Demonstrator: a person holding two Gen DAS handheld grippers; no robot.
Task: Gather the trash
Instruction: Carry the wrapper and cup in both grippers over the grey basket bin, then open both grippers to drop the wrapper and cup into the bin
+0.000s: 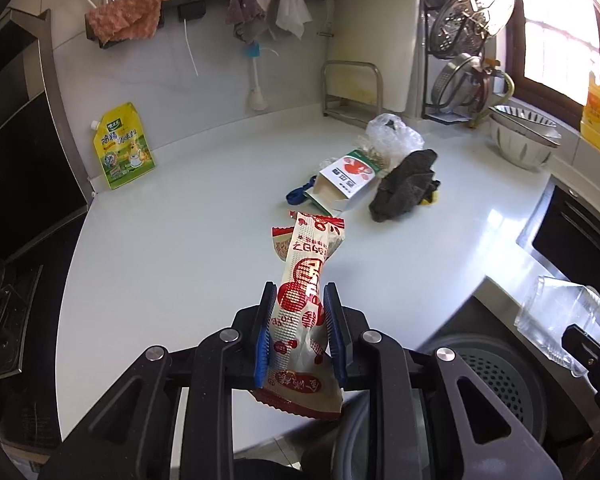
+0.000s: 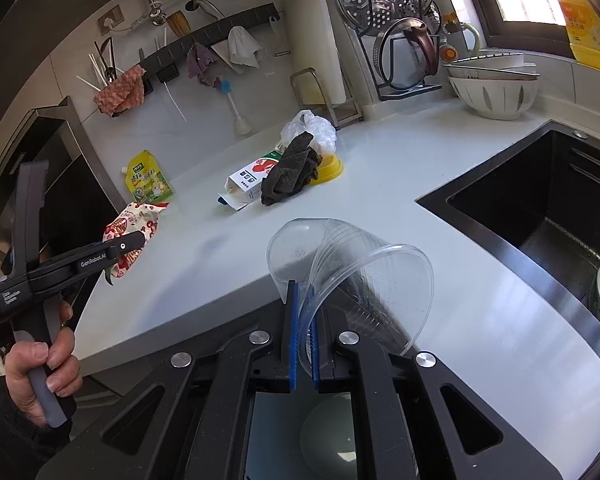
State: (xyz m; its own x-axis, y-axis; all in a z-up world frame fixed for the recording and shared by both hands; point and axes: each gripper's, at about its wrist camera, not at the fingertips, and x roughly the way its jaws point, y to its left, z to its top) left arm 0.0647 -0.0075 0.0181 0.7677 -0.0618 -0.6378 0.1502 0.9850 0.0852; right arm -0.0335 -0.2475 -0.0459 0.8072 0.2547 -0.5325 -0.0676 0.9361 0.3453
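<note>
A yellow-green seasoning pouch (image 1: 123, 147) leans on the wall at ten o'clock on the white countertop (image 1: 188, 216). A pink cloth (image 1: 126, 14) hangs at eleven. Stacked bowls (image 1: 524, 136) sit at two, and the black sink (image 2: 540, 216) lies at three.

Both handheld grippers share one build — matte black plastic linkage arms (image 1: 220, 384) with round silver screws (image 2: 260, 337) and ridged blue finger pads (image 1: 262, 350). White lettering marks the left gripper (image 2: 130, 246); a dark sleeve (image 2: 4, 436) — cuff only.
</note>
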